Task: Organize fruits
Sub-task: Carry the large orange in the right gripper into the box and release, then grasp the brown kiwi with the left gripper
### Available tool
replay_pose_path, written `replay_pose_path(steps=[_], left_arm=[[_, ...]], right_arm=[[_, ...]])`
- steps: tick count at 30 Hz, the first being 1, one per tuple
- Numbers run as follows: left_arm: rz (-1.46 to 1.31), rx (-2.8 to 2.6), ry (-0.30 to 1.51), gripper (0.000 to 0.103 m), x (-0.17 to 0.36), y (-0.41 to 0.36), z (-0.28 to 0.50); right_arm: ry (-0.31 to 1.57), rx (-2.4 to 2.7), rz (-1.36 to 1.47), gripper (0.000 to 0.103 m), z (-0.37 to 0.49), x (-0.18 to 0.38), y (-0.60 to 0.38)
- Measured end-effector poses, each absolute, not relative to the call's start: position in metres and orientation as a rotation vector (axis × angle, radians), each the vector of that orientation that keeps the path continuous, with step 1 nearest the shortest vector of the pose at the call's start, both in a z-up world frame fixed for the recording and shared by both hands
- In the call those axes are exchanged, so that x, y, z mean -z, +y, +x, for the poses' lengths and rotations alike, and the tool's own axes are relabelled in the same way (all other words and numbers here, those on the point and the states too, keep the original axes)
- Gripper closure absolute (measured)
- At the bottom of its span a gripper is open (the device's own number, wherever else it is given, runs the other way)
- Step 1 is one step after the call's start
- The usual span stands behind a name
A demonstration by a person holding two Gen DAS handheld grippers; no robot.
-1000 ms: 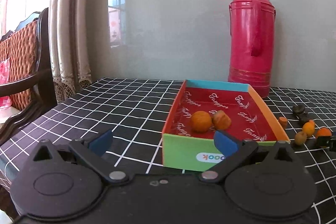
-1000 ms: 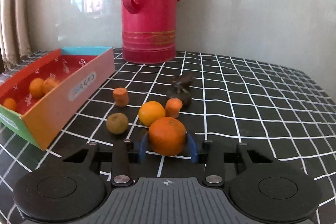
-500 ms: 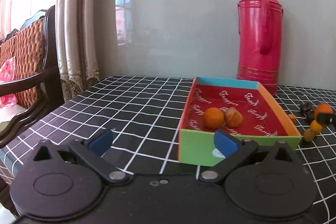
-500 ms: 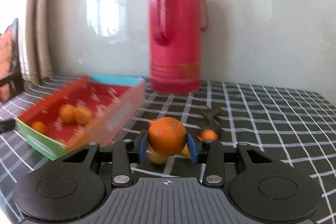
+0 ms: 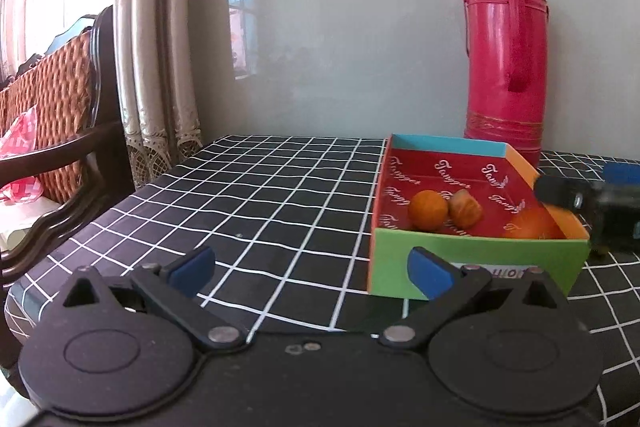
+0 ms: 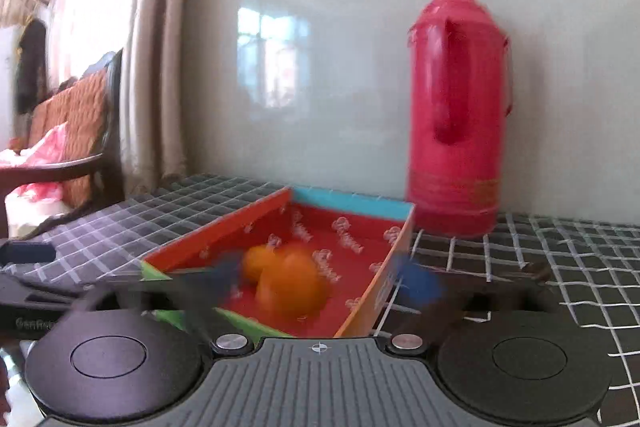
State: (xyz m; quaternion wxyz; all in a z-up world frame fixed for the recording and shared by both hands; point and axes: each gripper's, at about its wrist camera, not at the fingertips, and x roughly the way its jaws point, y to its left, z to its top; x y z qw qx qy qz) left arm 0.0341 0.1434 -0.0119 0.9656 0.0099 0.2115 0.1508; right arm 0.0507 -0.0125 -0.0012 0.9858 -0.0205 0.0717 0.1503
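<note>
A colourful paper box with a red inside stands on the checked table and holds two orange fruits. My right gripper is over the box's near right corner with its fingers blurred and spread wide. An orange sits blurred between them, free of the pads, inside the box; it also shows in the left wrist view. My left gripper is open and empty, low over the table left of the box. The right gripper shows at the box's right rim.
A tall red thermos stands behind the box by the wall; it also shows in the right wrist view. A wooden wicker chair and curtains are off the table's left edge. Black checked cloth covers the table.
My right gripper carried the orange left over the box and opened; the orange has left the pads and is in the box. My left gripper drifted left, still open.
</note>
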Motion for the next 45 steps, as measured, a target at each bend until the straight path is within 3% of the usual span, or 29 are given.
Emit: replay_pose_path(steps=[10, 25, 37, 40, 43, 45], left_arm=[[0.009, -0.248, 0.392, 0.006, 0.006, 0.12, 0.037], [0.038, -0.031, 0.36, 0.006, 0.005, 0.019, 0.054], [0.095, 0.113, 0.381, 0.013, 0.014, -0.05, 0.074], [0.095, 0.125, 0.403, 0.018, 0.018, -0.063, 0.085], [0.088, 0.11, 0.474, 0.036, 0.026, -0.069, 0.103], [0.072, 0.093, 0.514, 0.042, 0.031, -0.069, 0.115]], right_arm=[[0.15, -0.131, 0.053, 0.004, 0.044, -0.007, -0.074], [0.179, 0.071, 0.067, 0.004, 0.015, -0.007, -0.17], [0.198, 0.152, 0.088, 0.004, -0.004, -0.005, -0.226], [0.204, 0.178, 0.092, 0.004, -0.009, -0.002, -0.24], [0.216, 0.204, 0.104, 0.004, -0.011, 0.0, -0.255], [0.225, 0.219, 0.118, 0.004, -0.012, 0.002, -0.264]])
